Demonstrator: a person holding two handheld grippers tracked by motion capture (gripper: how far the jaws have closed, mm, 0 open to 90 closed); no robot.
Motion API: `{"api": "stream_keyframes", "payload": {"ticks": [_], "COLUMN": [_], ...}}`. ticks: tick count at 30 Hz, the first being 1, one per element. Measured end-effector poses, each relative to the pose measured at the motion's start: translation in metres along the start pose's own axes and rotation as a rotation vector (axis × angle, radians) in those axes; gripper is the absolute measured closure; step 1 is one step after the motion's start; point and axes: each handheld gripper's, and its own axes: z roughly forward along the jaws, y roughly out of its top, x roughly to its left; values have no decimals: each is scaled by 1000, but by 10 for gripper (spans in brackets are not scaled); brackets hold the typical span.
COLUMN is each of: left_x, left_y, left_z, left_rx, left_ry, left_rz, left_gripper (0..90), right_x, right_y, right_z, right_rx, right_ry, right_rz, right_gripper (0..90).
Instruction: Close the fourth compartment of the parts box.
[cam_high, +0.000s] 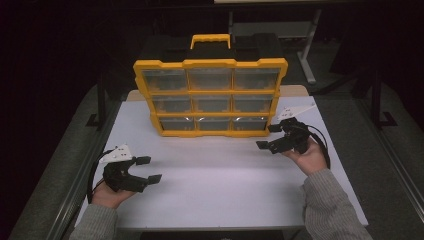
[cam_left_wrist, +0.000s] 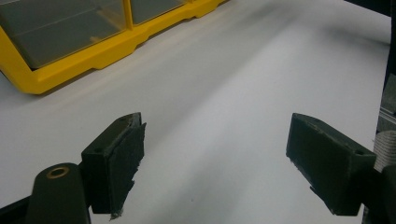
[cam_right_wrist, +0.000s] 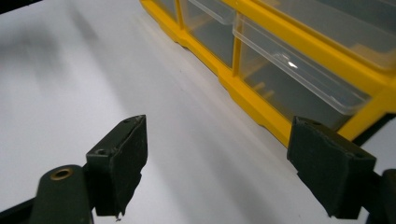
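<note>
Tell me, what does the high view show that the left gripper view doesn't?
High view: the whole yellow organizer with its nine clear drawers and top handle, both hands, and the right tool open near the organizer's lower right corner. Left gripper view: the left tool up close, its worn pads wide apart with nothing between. Both: the white table and the organizer's yellow bottom edge.

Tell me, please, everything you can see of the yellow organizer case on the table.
The yellow organizer case stands upright near the far edge of the white table, its front toward the person. It looks like plastic: a yellow frame with a yellow carry handle on top and a black back. The frame holds nine clear compartments in three rows of three; their contents cannot be made out. The right gripper, jaws open, is close to its lower right corner without touching it. Only the table touches it.
</note>
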Motion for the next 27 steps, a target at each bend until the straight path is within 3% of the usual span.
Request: {"api": "stream_keyframes", "payload": {"ticks": [27], "left_x": [0], "left_y": [-2], "left_z": [0], "left_rx": [5], "left_ry": [-3], "left_rz": [1], "left_gripper": [187], "right_x": [-5], "right_y": [-44], "right_z": [-18], "right_rx": [-14], "right_ry": [-57], "right_rz": [54], "right_gripper": [146]}}
